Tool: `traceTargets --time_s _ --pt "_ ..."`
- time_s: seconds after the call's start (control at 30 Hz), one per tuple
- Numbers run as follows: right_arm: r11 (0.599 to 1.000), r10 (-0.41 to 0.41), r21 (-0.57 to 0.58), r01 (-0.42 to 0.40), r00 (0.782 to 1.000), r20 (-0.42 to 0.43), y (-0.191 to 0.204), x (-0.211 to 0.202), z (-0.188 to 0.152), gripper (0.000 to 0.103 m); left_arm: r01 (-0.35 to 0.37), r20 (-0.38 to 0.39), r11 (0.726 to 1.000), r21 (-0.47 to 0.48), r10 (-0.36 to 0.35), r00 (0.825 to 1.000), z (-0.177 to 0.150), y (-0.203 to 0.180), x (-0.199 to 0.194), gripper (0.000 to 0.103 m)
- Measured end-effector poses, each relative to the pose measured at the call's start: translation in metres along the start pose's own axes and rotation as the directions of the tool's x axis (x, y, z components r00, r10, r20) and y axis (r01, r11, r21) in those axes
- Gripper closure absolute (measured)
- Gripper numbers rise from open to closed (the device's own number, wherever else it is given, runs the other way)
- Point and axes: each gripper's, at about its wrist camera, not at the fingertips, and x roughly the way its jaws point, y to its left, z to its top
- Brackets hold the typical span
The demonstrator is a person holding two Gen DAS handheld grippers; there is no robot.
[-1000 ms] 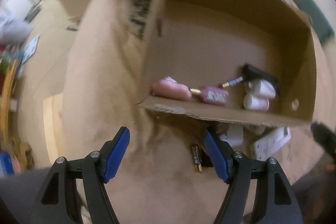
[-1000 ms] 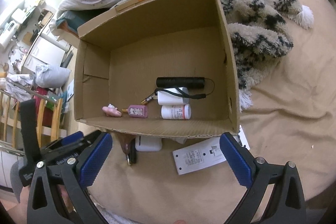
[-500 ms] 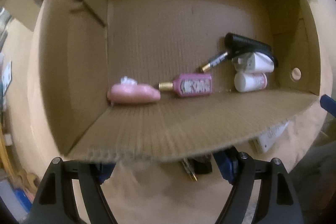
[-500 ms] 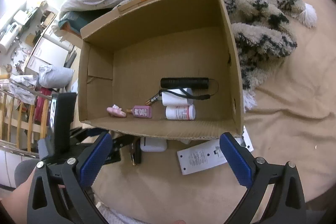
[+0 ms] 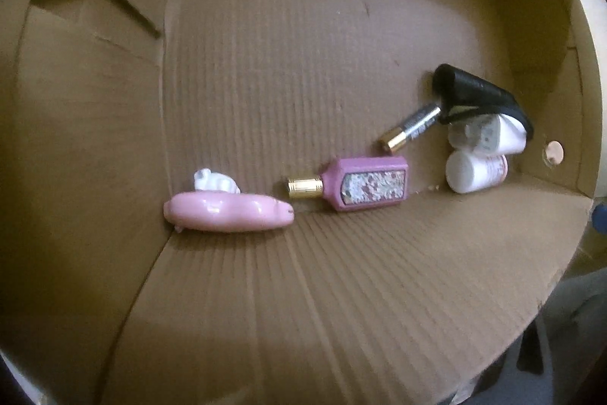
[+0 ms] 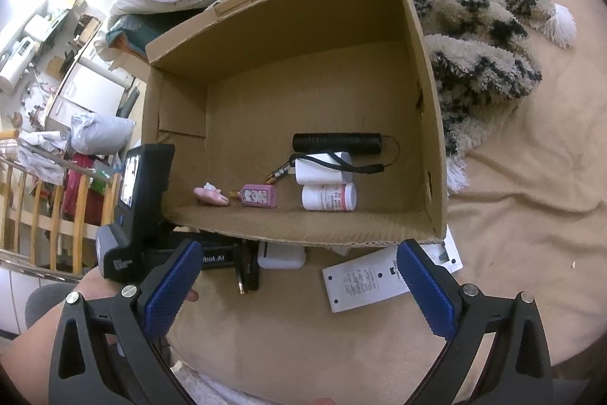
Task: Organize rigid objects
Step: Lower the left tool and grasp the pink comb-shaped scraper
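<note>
Two grippers: the right gripper (image 6: 299, 285) stands wide open with nothing between its blue pads, just before the cardboard box (image 6: 432, 124); the left gripper (image 6: 136, 234), at the box's near left corner, is opening, fingers hidden; inside lie a pink bottle (image 5: 366, 188), battery (image 5: 411, 128), white pill bottle (image 5: 474, 171) and black flashlight (image 6: 335, 143).

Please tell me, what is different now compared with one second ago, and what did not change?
The left tool came down close to the cardboard box's near wall; its own camera now looks only into the box, and its jaws are opening around the dark item on the bedding. The right tool stayed open and in place. The pink bottle, battery and white bottles inside did not move.
</note>
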Motion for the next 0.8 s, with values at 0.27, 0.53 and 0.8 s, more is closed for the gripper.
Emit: traceTargets --time_s 0.27,0.53,0.8 --pt "1.000 -0.018 -0.017 0.018 1.000 -0.007 0.002 0.004 0.000 0.000 -0.017 -0.014 1.000 0.004 0.017 1.000 -0.001 -0.004 -0.001 0.000" --pt "0.999 -0.029 -0.022 0.029 1.000 -0.007 0.004 0.005 0.001 0.000 -0.029 -0.043 0.999 0.046 0.031 0.999 -0.003 -0.004 0.001 0.000" --pt "0.999 -0.028 -0.029 0.028 1.000 -0.010 0.001 0.006 -0.001 0.000 -0.088 -0.030 0.994 0.060 0.090 0.996 -0.002 -0.018 0.004 0.009"
